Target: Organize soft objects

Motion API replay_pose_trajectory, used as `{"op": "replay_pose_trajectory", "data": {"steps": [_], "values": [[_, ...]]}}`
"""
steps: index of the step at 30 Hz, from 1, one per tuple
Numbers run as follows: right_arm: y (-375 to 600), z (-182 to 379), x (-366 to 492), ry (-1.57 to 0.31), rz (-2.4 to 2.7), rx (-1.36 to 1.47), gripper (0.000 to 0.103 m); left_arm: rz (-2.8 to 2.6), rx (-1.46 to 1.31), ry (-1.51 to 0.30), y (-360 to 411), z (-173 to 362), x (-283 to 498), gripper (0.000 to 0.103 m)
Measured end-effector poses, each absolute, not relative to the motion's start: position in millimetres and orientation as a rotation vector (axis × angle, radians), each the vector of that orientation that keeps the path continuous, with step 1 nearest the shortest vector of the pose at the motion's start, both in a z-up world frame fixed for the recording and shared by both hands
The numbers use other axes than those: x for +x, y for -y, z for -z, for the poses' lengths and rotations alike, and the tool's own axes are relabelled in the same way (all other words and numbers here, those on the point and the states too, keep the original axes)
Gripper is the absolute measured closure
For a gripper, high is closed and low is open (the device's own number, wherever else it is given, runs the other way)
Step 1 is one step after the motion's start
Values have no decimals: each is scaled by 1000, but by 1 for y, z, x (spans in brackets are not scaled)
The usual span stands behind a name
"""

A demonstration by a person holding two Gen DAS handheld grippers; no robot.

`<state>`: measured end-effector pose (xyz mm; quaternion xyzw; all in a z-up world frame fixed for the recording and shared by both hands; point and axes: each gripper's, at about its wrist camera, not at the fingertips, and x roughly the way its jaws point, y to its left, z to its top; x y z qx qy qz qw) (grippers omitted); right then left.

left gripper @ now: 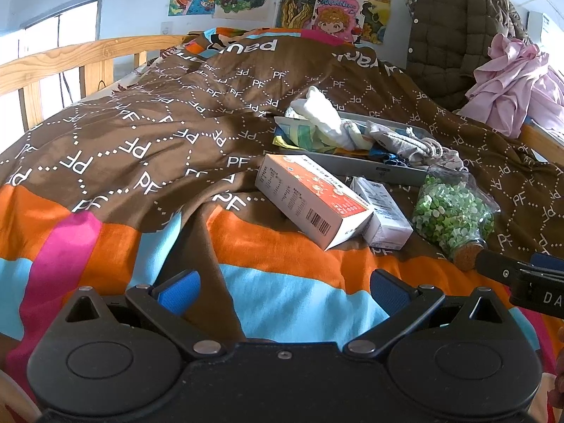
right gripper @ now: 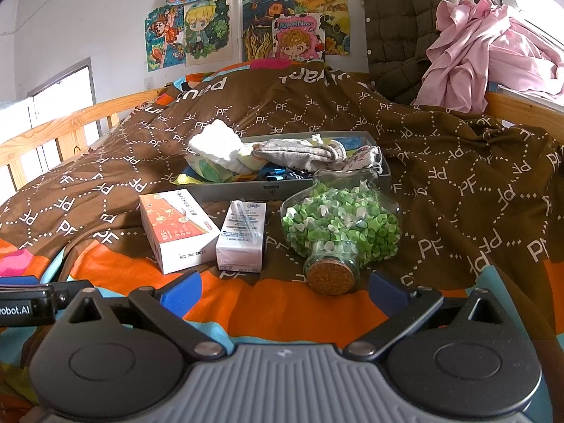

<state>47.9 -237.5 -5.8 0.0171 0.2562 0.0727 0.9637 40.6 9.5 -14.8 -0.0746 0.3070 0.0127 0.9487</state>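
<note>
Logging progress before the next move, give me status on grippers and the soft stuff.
Left gripper open, empty. Right gripper open, empty. Soft items piled in grey tray. Jar and two boxes in front.

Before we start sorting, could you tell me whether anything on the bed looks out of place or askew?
Yes. The glass jar of green bits lies on its side, cork toward the grippers, still corked, nothing spilled. Soft items overflow the grey tray, with a white cloth hanging over its left end.
</note>
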Motion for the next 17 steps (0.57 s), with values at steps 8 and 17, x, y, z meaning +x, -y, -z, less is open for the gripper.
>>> {"op": "replay_pose_trajectory", "data": {"steps": [8, 17], "values": [[237, 6, 48, -520, -147, 35, 0, -19, -149, -632, -9, 15, 41, 1], [237, 6, 48, -521, -147, 34, 0, -18, -146, -637, -9, 16, 41, 1]]}}
